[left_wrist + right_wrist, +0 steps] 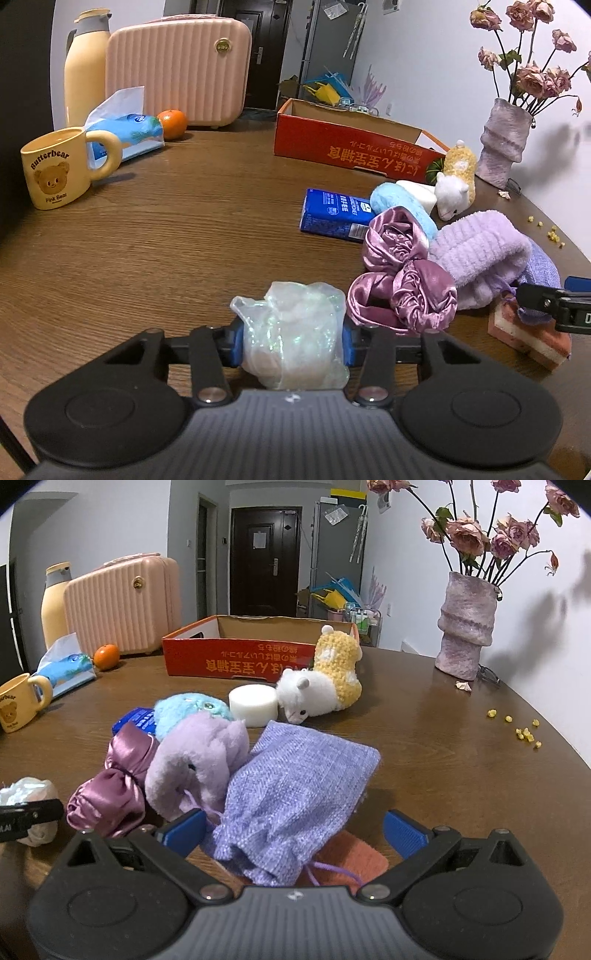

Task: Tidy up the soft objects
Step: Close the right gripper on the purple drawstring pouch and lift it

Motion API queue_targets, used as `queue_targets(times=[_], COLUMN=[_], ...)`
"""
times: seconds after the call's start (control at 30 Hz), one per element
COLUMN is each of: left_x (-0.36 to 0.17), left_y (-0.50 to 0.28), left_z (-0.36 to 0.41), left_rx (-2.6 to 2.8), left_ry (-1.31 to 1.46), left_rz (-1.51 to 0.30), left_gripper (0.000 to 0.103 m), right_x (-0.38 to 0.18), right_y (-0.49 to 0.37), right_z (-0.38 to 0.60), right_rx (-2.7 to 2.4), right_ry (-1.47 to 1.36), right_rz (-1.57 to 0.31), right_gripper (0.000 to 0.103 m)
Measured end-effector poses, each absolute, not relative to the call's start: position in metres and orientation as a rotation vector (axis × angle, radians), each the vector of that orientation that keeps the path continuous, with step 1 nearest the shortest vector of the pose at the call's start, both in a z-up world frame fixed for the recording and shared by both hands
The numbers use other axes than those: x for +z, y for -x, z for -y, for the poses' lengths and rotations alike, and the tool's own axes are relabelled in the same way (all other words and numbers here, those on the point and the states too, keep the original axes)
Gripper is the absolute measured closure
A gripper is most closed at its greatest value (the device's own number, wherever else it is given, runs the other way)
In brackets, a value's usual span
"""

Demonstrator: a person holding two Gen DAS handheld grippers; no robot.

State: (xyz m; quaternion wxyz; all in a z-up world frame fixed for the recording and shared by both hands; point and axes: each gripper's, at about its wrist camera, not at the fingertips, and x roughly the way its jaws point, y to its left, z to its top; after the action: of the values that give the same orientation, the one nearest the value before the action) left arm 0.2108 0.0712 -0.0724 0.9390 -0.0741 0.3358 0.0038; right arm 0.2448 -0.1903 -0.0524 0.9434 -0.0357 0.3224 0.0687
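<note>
My left gripper (291, 341) is shut on a crumpled clear plastic bag (295, 332) just above the table; the bag also shows in the right wrist view (26, 794). My right gripper (295, 829) is open around a lavender drawstring pouch (295, 794) lying on a pink sponge (347, 860). Beside them lie a mauve satin scrunchie (399, 280), a fluffy purple cloth (480, 251), a blue fuzzy item (188, 712), a white foam puck (253, 703) and an alpaca plush (325, 679). The red cardboard box (240, 664) stands open behind.
A blue tissue pack (332, 214) lies by the pile. A yellow bear mug (55, 170), tissue pack (125, 129), orange (173, 123), thermos (86, 66) and pink case (177, 70) stand at the back left. A vase of roses (465, 627) stands right, with yellow crumbs (524, 731).
</note>
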Motion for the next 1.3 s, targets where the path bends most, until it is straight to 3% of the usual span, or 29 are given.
queue_targets(times=[0.23, 0.8, 0.93, 1.03, 1.3], left_x=[-0.072, -0.073, -0.071, -0.068, -0.059], left_y=[-0.211, -0.211, -0.210, -0.209, -0.204], left_z=[-0.072, -0.071, -0.069, -0.068, -0.063], left_rx=[0.008, 0.011, 0.018, 0.022, 0.030], left_ry=[0.151, 0.146, 0.142, 0.134, 0.118], left_rz=[-0.686, -0.684, -0.680, -0.671, -0.645], left_gripper=[0.056, 0.056, 0.056, 0.056, 0.056], right_x=[-0.055, -0.060, -0.060, -0.058, -0.054], right_y=[-0.251, -0.252, -0.250, -0.248, -0.240], right_z=[0.190, 0.194, 0.197, 0.203, 0.213], right_rx=[0.154, 0.184, 0.191, 0.196, 0.195], right_ry=[0.081, 0.058, 0.042, 0.019, -0.014], right_rz=[-0.664, -0.644, -0.634, -0.629, -0.607], right_gripper=[0.025, 0.043, 0.060, 0.066, 0.070])
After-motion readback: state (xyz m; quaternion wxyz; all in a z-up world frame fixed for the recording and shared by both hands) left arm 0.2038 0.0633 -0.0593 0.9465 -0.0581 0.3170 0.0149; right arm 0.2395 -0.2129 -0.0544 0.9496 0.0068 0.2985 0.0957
